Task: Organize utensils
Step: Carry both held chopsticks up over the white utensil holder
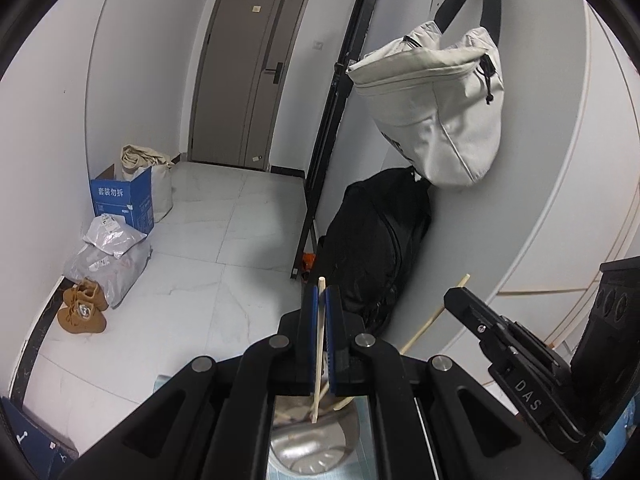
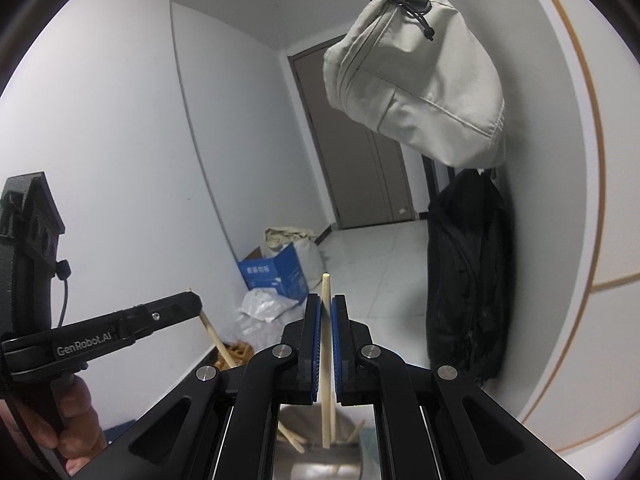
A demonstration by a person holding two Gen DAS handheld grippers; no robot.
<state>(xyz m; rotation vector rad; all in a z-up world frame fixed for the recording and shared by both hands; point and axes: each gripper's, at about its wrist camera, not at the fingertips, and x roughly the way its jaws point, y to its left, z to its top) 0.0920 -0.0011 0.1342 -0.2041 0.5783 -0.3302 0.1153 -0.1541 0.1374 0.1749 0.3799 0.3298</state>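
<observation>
In the left wrist view my left gripper point(image 1: 322, 292) is shut on a pale wooden chopstick point(image 1: 319, 344) that stands nearly upright between the blue pads. Its lower end hangs over a shiny metal container point(image 1: 308, 450) below. At the right of that view my right gripper point(image 1: 454, 294) pinches another chopstick point(image 1: 434, 316). In the right wrist view my right gripper point(image 2: 327, 300) is shut on its upright chopstick point(image 2: 326, 344), above the metal container point(image 2: 320, 466), which holds other chopsticks point(image 2: 291, 440). At the left of that view, the left gripper point(image 2: 194, 300) holds its slanted chopstick point(image 2: 216, 340).
A pale grey bag point(image 1: 436, 108) hangs on the wall to the right, above a black bag point(image 1: 376, 240). On the tiled floor stand a blue box point(image 1: 124, 200), plastic parcels point(image 1: 112, 252) and brown shoes point(image 1: 82, 308). A grey door point(image 1: 244, 76) closes the hallway. A hand point(image 2: 76, 412) grips the left tool.
</observation>
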